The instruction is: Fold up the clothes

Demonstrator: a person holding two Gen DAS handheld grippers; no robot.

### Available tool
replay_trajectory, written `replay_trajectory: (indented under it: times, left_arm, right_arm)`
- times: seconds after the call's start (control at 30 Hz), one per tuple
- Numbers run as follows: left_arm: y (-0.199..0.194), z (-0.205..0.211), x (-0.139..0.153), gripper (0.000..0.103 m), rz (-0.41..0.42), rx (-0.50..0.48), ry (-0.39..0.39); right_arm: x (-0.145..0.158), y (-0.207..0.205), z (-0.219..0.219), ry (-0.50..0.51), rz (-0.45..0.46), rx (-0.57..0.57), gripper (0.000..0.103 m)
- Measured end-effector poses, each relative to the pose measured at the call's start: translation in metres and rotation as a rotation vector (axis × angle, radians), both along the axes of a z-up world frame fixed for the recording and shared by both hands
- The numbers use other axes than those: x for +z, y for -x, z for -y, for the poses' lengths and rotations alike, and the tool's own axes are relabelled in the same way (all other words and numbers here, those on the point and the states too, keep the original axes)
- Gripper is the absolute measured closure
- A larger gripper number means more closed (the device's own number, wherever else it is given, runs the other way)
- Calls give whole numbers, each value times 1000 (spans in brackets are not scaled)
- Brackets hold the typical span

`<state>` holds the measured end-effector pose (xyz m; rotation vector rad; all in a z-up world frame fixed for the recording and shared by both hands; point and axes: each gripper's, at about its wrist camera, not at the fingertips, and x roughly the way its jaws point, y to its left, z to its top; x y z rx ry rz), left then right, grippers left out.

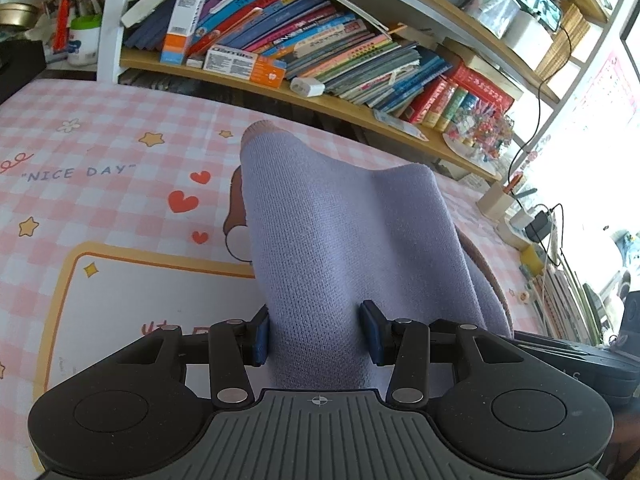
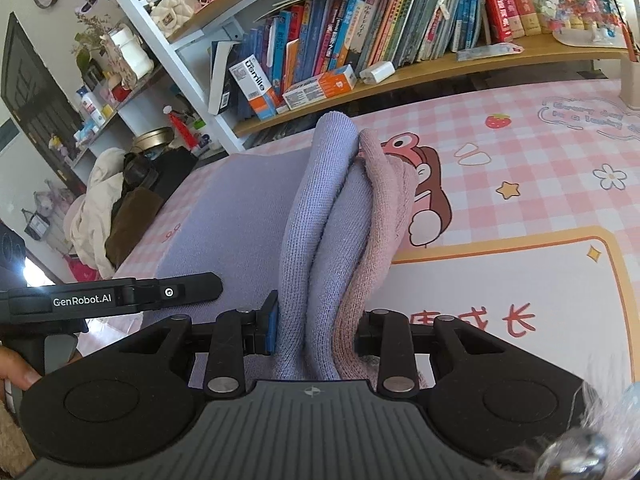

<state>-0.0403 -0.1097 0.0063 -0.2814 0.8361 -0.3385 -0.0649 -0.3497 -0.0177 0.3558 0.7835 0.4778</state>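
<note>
- Lavender knit garment (image 1: 352,240), fine ribbed weave, soft and thick; dusty-pink trim shows at its top corner and along the right edge in the left wrist view.
- Left gripper (image 1: 318,336) pinches a bunched fold of the garment between its blue pads (image 1: 260,340); cloth fills the gap, lifted off the mat and draping forward in a broad panel with a shallow crease.
- Right gripper (image 2: 316,328) clamps on the garment (image 2: 320,220) too: several stacked layers, two lavender rolls plus a pink ribbed layer on the right, standing up as a ridge.
- Rest of the garment lies flat on the left part of the table in the right wrist view, a smooth lavender sheet near the edge.
- Under it: pink checked desk mat (image 2: 520,168) with hearts, stars, cartoon figure.
- Left gripper body (image 2: 112,296) visible in the right wrist view, beside the flat section.
- Bookshelf (image 1: 320,40) behind the table, packed with books.
</note>
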Motion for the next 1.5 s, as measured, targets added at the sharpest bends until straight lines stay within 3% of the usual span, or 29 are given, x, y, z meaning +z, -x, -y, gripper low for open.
replay_trajectory:
  times: [0.57, 1.17, 1.5]
  left_arm:
    - [-6, -16, 3, 60, 23, -40, 22]
    - [-46, -116, -6, 60, 9, -84, 105]
    - [-102, -176, -14, 60, -3, -81, 162]
  right_arm:
    - [7, 5, -18, 19, 18, -54, 74]
    - [19, -22, -123, 110, 16, -94, 74]
    - [24, -74, -183, 173, 41, -80, 74]
